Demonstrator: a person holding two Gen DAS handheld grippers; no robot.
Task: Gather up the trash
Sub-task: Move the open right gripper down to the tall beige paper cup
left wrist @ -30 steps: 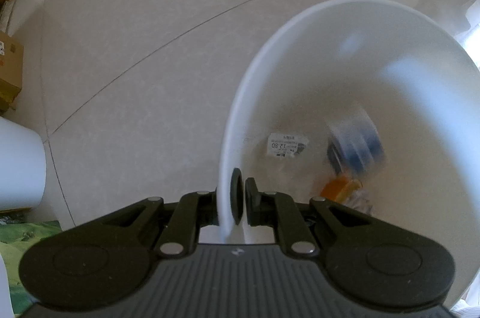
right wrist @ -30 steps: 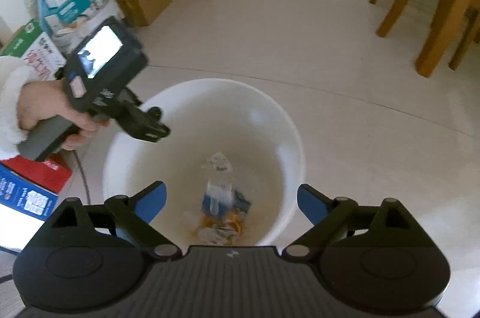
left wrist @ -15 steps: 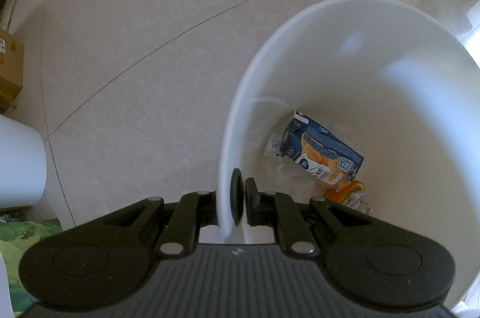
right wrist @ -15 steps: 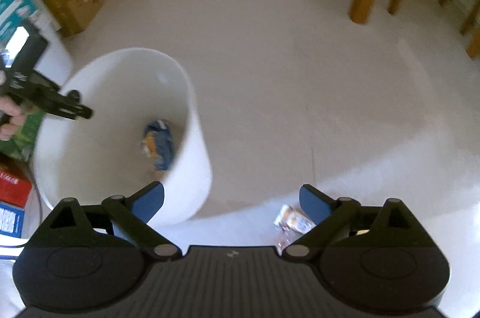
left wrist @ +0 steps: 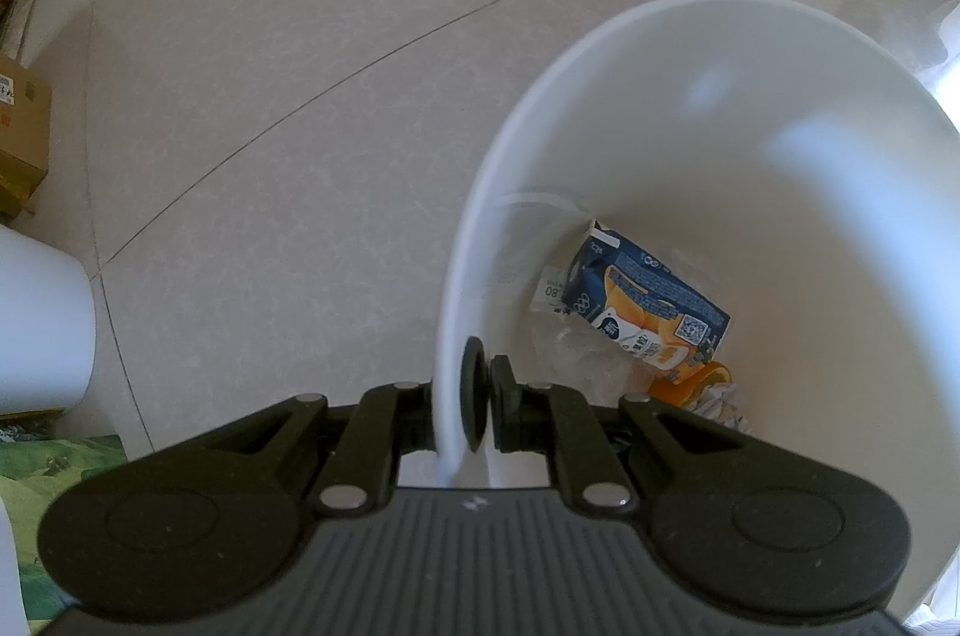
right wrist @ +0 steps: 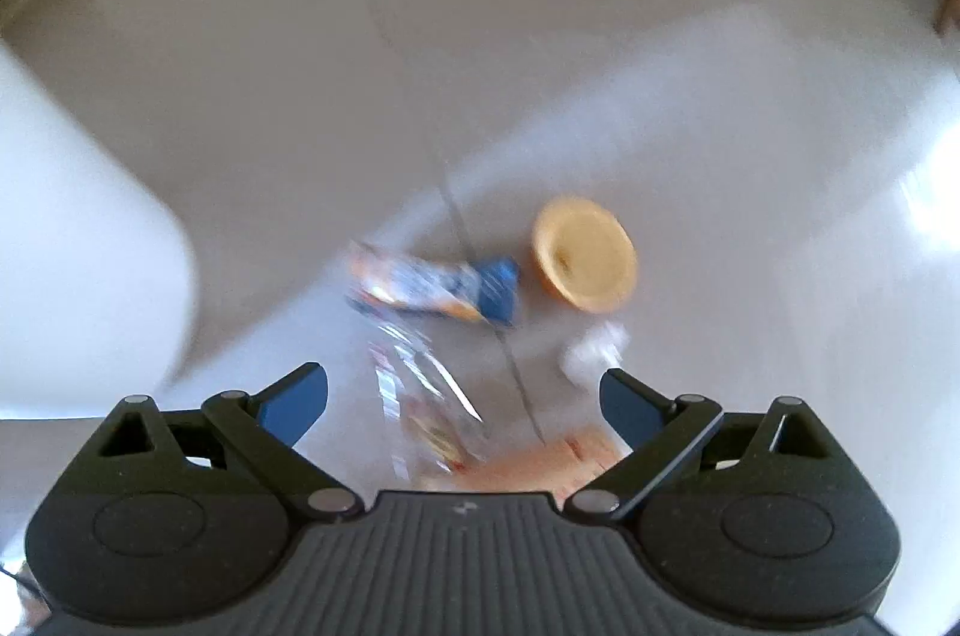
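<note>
My left gripper (left wrist: 485, 399) fingers clamp the white plastic bin's (left wrist: 708, 6) rim; a blue-orange carton (left wrist: 651, 315) lies inside. My right gripper (right wrist: 465, 405) fingers are spread over blurred floor litter.

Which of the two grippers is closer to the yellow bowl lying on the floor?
Right. The right gripper hangs open just short of the yellow bowl. The left gripper is clamped on the white bin, whose view shows no bowl.
</note>
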